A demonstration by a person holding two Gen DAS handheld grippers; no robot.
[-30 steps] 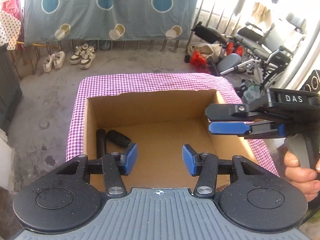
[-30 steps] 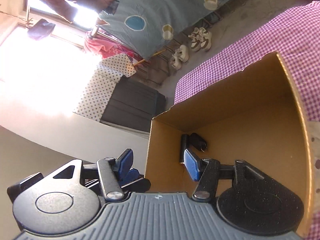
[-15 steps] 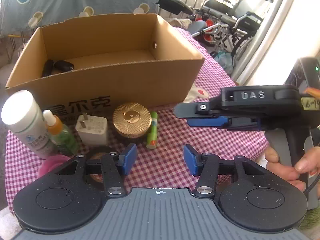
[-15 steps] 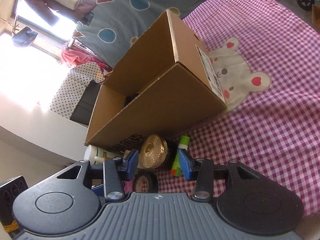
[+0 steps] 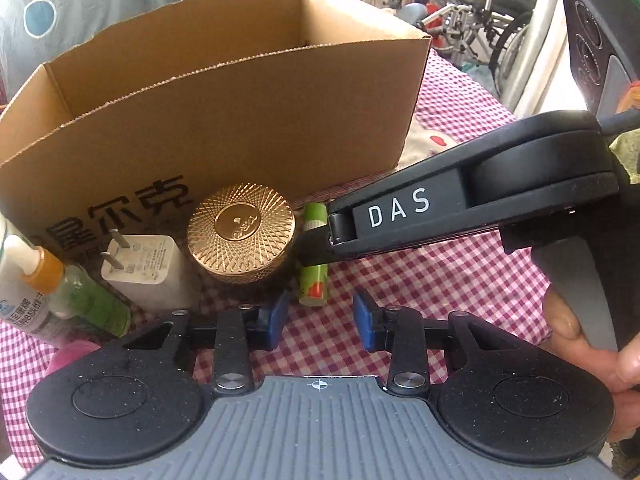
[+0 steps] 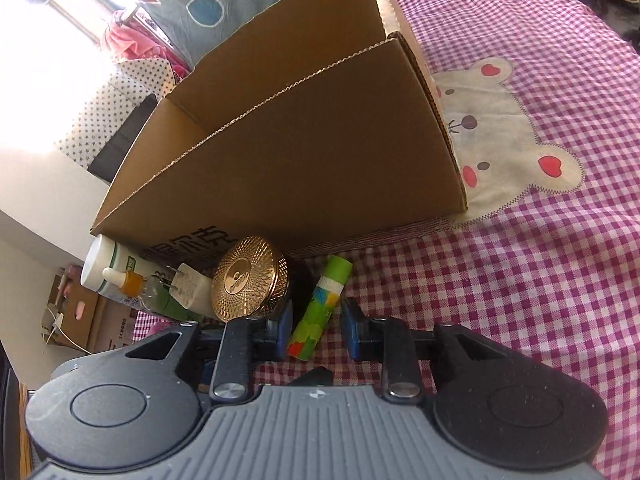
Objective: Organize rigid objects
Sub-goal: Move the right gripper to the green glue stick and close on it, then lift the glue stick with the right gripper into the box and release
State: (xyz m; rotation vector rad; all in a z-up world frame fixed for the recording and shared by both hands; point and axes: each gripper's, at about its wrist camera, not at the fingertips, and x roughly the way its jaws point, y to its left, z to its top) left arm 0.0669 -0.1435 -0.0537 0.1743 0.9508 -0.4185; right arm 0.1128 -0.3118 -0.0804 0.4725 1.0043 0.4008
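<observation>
Your right gripper point(image 6: 314, 322) is low over the cloth, and its jaws have just been closing. The pads sit either side of the near end of the green stick point(image 6: 320, 308), w/ a little daylight left on the far side, so it's not clamped yet. Your left gripper point(image 5: 320, 316) has also just narrowed. Its pads are apart w/ nothing between them, only checked cloth point(image 6: 520, 280) below.

The stick lies flat on the cloth just in front of the cardboard box point(image 6: 300, 152) and beside the gold jar point(image 6: 250, 282). It's prob. a light, stiff plastic tube, smooth and round, so it may roll or squirt out if you pinch near the tip. Take it across the barrel, about mid-length, w/ the pads square to its axis. It shouldn't be fragile, so a firm squeeze is fine.

Counts, going outward:
- 1 green stick.
- 1 gold jar, touching or nearly touching the box front. It's prob. heavier and has a slick lid.
- 1 white charger plug point(image 6: 192, 286), prongs up.
- 1 dropper bottle point(image 6: 136, 288) w/ an orange collar.
- 1 white bottle point(image 6: 108, 268) behind it.
- 1 pink item point(image 5: 72, 354), mostly hidden, can't tell what it is.
- 1 box, open top, inside not visible from here.
</observation>
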